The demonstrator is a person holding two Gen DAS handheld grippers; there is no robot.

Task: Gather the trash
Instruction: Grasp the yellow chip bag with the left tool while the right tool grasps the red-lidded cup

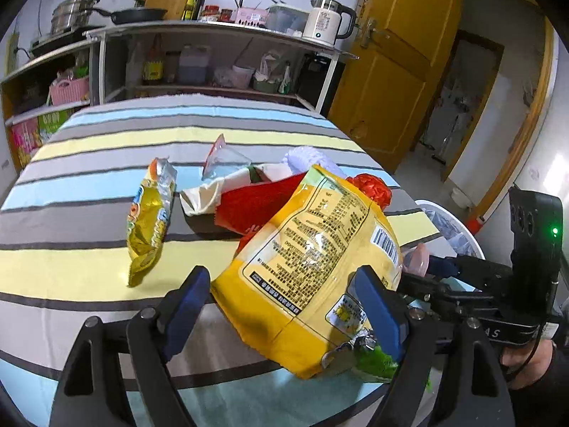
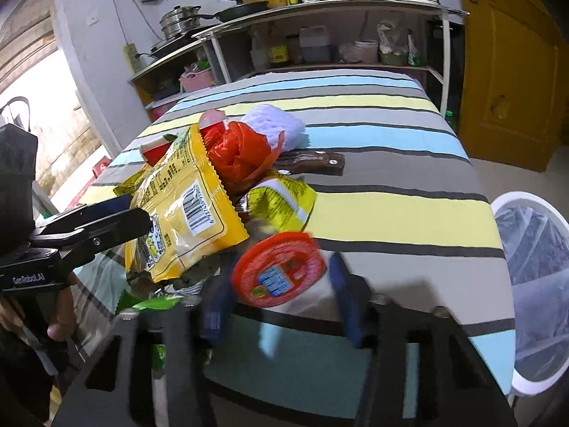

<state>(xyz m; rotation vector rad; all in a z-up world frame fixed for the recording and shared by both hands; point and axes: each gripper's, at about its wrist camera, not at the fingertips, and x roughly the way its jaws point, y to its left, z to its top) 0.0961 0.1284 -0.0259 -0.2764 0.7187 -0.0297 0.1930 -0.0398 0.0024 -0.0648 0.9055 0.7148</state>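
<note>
My left gripper (image 1: 281, 295) has its fingers wide around a large yellow snack bag (image 1: 313, 267), which lies between them on the striped table (image 1: 106, 142); whether they press it is unclear. The bag also shows in the right wrist view (image 2: 185, 213). My right gripper (image 2: 281, 299) holds a white cup with a red lid (image 2: 281, 267) between its blue pads. Other trash lies behind: a small yellow packet (image 1: 149, 220), a red wrapper (image 1: 249, 206), a clear plastic piece (image 1: 224, 160), a red plastic bag (image 2: 238, 153) and a white-blue pouch (image 2: 274, 128).
A white bin with a clear liner (image 2: 533, 284) stands at the table's right edge, also in the left wrist view (image 1: 451, 227). A knife with a brown handle (image 2: 313, 160) lies on the table. Kitchen shelves (image 1: 213, 64) stand behind, a yellow door (image 1: 391, 71) at right.
</note>
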